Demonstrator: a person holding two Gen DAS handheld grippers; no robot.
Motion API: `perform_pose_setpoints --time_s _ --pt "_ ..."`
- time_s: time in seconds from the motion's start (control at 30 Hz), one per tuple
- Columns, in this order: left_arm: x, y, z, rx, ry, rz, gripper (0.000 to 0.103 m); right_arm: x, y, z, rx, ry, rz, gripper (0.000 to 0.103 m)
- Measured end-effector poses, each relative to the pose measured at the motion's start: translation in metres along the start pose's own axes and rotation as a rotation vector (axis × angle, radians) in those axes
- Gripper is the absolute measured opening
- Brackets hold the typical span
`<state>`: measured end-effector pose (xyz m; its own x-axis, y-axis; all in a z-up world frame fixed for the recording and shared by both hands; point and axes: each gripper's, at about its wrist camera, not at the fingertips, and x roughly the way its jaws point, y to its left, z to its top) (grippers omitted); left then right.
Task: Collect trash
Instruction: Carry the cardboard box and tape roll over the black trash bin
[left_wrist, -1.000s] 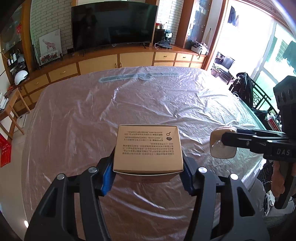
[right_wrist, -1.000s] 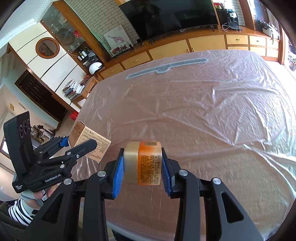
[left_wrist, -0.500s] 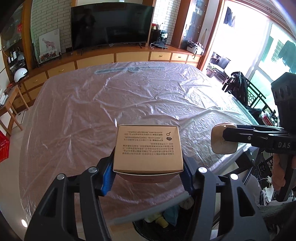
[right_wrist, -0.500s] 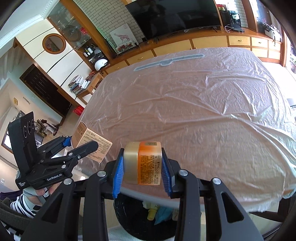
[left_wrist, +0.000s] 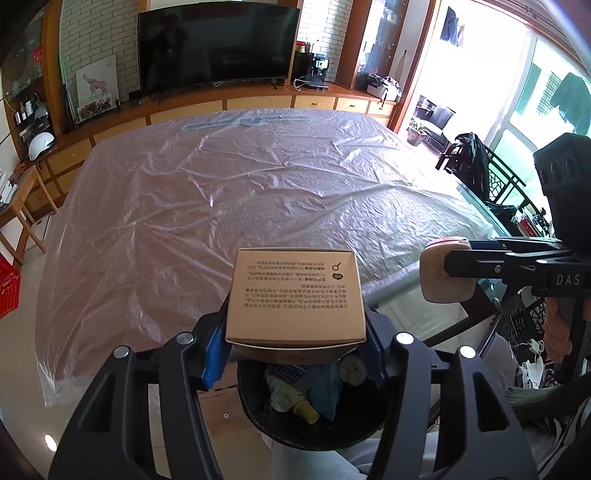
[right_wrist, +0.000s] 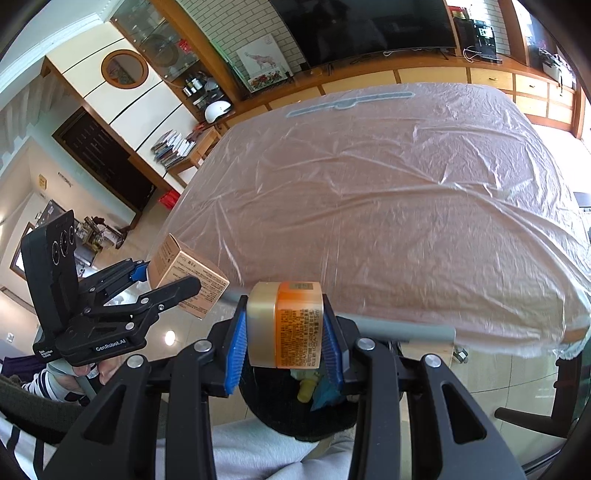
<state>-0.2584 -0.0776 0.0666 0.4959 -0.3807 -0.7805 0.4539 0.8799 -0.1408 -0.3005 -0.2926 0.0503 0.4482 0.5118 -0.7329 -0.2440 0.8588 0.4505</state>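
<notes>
Cardboard box (left_wrist: 295, 291) sat pinched in the left hand-held gripper (left_wrist: 293, 354); the right hand-held gripper (right_wrist: 282, 328) clamped an orange jar (right_wrist: 284, 325), both above the bin (left_wrist: 306, 417) past the tabletop's (left_wrist: 221, 192) near edge.

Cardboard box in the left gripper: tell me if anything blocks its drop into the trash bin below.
Nothing visible blocks it. The left gripper holds the cardboard box clear of the table edge, directly over the open black trash bin. Only earlier trash lies inside. The right gripper, clamped on its orange jar, stays off to the side.
</notes>
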Motion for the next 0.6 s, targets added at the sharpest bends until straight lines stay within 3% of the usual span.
perform_pose_setpoints --time_s 0.6 --pt "0.005 -0.034 -0.047 0.038 0.084 -0.018 0.059 -0.001 -0.005 -0.042 -0.022 0.086 -0.009 0.036"
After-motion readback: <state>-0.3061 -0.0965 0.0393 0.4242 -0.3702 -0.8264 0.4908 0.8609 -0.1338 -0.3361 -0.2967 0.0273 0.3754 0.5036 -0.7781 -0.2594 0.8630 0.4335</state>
